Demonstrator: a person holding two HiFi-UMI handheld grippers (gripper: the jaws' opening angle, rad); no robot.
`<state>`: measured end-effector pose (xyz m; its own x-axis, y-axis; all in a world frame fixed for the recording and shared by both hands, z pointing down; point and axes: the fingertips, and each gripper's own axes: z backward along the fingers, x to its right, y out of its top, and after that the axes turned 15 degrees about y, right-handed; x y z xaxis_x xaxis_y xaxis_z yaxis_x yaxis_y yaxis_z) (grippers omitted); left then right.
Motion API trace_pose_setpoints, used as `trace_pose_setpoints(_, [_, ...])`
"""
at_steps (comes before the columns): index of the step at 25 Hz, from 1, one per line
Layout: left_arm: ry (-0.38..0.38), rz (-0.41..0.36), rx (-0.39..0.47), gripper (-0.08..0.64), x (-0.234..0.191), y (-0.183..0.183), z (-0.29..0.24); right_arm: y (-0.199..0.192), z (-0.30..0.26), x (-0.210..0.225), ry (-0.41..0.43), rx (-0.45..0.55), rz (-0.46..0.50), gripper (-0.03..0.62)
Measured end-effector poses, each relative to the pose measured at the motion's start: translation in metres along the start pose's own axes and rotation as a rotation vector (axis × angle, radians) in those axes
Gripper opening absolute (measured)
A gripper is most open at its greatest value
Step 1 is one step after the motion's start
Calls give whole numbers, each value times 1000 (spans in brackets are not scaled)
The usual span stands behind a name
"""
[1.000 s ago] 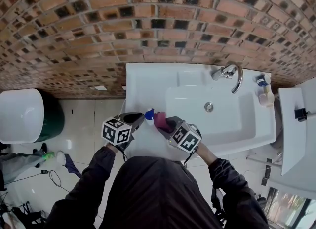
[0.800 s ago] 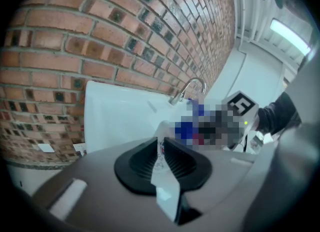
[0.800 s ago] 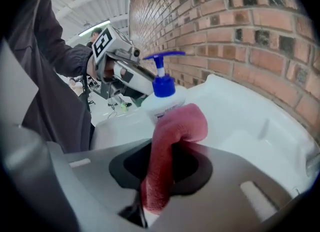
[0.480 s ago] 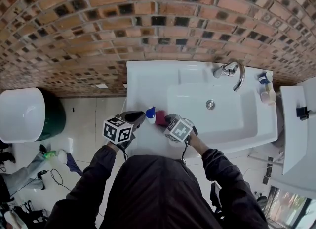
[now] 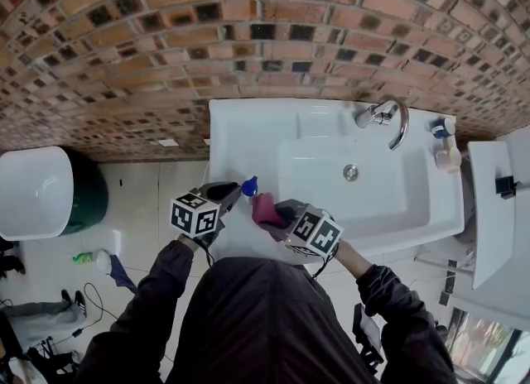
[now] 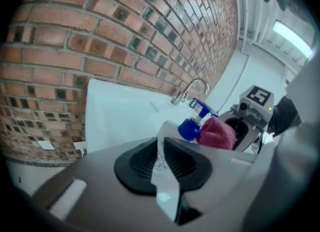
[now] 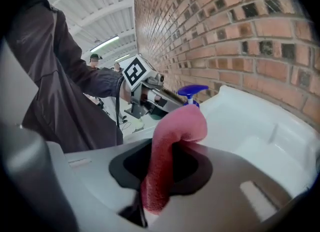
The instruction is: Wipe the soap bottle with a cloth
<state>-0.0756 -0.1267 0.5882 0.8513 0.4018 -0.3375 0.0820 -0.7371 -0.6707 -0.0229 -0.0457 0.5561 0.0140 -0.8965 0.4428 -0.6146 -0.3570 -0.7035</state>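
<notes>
The soap bottle (image 6: pixel 161 152) has a pale body and a blue pump head (image 5: pixel 248 184). My left gripper (image 5: pixel 230 193) is shut on its body and holds it over the front left corner of the white sink (image 5: pixel 240 138). My right gripper (image 5: pixel 280 211) is shut on a pink cloth (image 5: pixel 264 208), whose folded end lies right next to the bottle below the pump head (image 6: pixel 191 127). In the right gripper view the cloth (image 7: pixel 167 151) rises from between the jaws, with the blue pump (image 7: pixel 192 91) and the left gripper (image 7: pixel 150 93) behind it.
The basin has a drain (image 5: pixel 351 172) and a chrome tap (image 5: pixel 389 117) at the back. Two small bottles (image 5: pixel 445 144) stand on the sink's right rear corner. A brick wall (image 5: pixel 248 35) runs behind, a white bin (image 5: pixel 37 192) stands on the left, and a white shelf (image 5: pixel 489 208) on the right.
My right gripper moved in toward the bottle with the cloth, then drew back toward me and to the right. The left gripper and bottle have stayed in place.
</notes>
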Motion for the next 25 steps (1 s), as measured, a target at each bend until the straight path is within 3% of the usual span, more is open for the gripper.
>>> trace_pose_setpoints(9, [1, -9, -15, 18, 3, -6, 2, -39, -41, 29, 31, -126, -71, 84])
trace_pose_setpoints(13, [7, -5, -14, 20, 4, -7, 3, -56, -49, 27, 67, -222, -38, 84])
trace_pose_setpoints(15, [11, -10, -6, 26, 5, -7, 6, -57, -33, 21, 81, -279, 40, 83])
trace_pose_setpoints(18, [26, -67, -2, 64, 7, -11, 14, -46, 13, 46, -12, -374, 216, 83])
trace_pose_setpoints(21, [30, -152, -11, 66, 16, -21, 21, -7, 50, 84, -115, -366, 351, 84])
trace_pose_setpoints(25, [31, -136, 4, 70, 26, -24, 21, 37, 46, 112, -122, -366, 513, 84])
